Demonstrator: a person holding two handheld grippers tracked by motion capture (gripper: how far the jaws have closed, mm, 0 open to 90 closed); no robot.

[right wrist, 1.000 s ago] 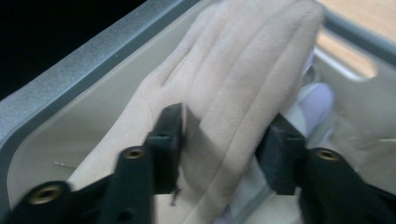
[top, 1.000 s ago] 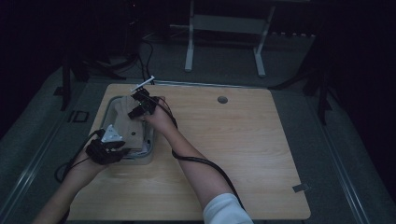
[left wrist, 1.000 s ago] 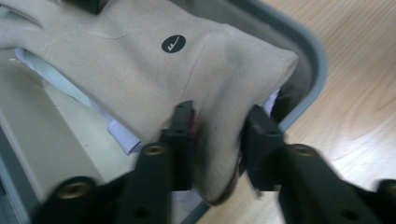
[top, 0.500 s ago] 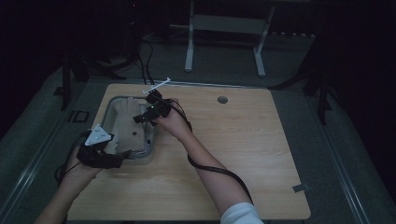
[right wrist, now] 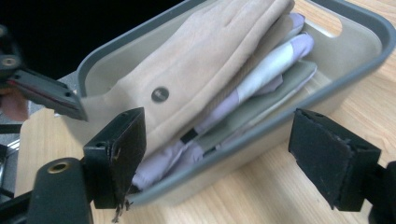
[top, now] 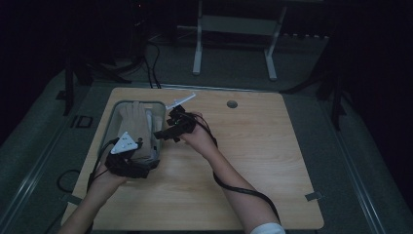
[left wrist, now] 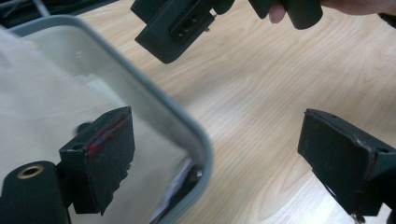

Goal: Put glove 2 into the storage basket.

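- The grey tray (top: 111, 121) sits at the table's (top: 253, 161) far left, with a beige glove (right wrist: 210, 60) on top of the folded pale cloths (right wrist: 261, 74) inside it.
- Left gripper (top: 127, 157) — at the tray's near end; its jaws have just been opening and stand spread, astride the rim, gripping nothing.
- Right gripper (top: 168, 130) — just right of the tray; jaws likewise just opened, wide apart and empty.

The high view looks forward and down from above the near side, taking in the whole table (top: 253, 161) from some distance. The left gripper view sits close over the grey bin (left wrist: 140, 100) rim, facing right across the tabletop. The right gripper view looks left, close, at the same grey bin (right wrist: 327, 88).
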